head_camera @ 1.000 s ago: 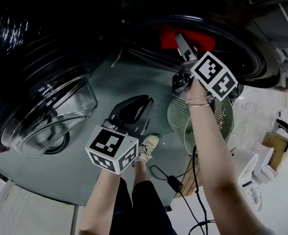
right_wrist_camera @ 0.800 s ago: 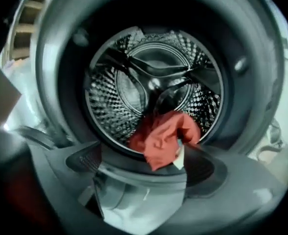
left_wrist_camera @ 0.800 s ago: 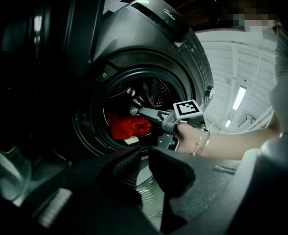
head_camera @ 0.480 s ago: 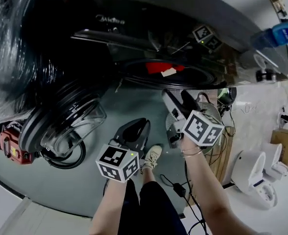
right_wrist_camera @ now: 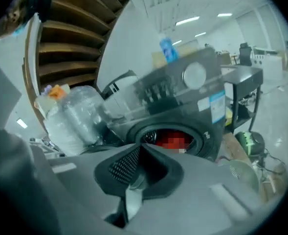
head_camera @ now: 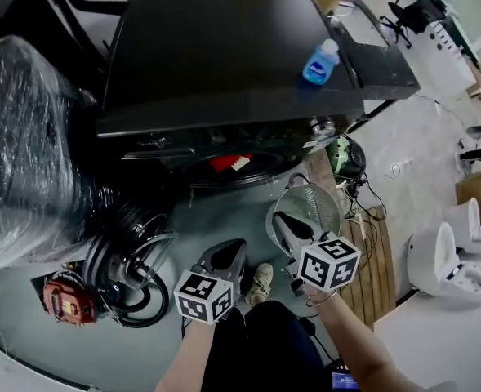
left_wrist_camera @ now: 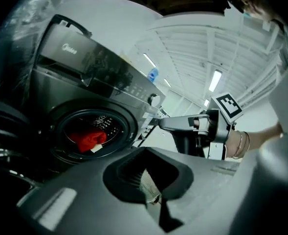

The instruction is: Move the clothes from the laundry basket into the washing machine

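- Left gripper [head_camera: 226, 253] hangs in front of the washing machine [head_camera: 224, 47], jaws pressed together, empty.
- Right gripper [head_camera: 283, 219], at the machine's mouth a second ago, is now back over the laundry basket [head_camera: 322, 202]; its jaws have just closed on nothing.
- Open door [head_camera: 130, 256] juts out at the machine's left.
- Red garment [head_camera: 226, 163] lies inside the machine; blue bottle [head_camera: 320, 62] stands on top.

In the head view the washing machine's [head_camera: 224, 80] own top hides most of the drum — only a sliver of the red garment [head_camera: 224, 163] shows. The right claw [head_camera: 281, 219] covers part of the laundry basket [head_camera: 323, 204]. The plastic-wrapped bundle [head_camera: 20, 153] runs off the left edge. The blue bottle's [head_camera: 320, 62] label is too small to read.
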